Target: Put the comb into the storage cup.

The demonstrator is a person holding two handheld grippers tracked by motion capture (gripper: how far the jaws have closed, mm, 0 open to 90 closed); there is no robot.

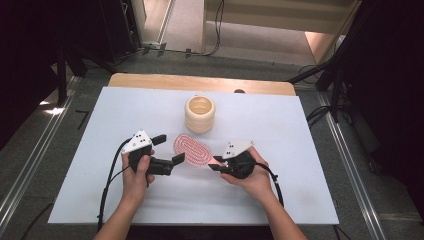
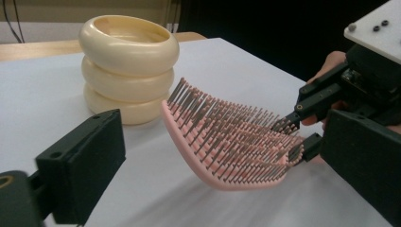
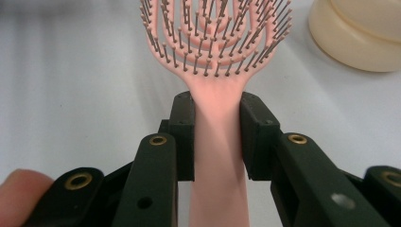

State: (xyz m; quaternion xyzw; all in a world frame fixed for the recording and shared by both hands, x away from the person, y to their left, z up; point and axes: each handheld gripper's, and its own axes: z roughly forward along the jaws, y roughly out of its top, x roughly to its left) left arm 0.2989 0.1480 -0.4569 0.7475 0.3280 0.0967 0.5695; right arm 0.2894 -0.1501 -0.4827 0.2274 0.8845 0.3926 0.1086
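The right gripper view shows what the high view leaves too small to read: the right claw (image 3: 217, 137) pinches the pink hairbrush (image 3: 217, 56) by its handle, both pads pressed flat against it just below the bristle head. From the left gripper view the hairbrush (image 2: 227, 146) is seen tilted, bristles up, its far end raised off the white table (image 2: 38, 94). The left claw (image 1: 167, 149) stands spread with nothing between its jaws, just beside the brush head in the high view. A cream holder (image 1: 200, 114) of stacked rings stands upright behind the brush, close but apart from it; nothing else lies between the two claws.
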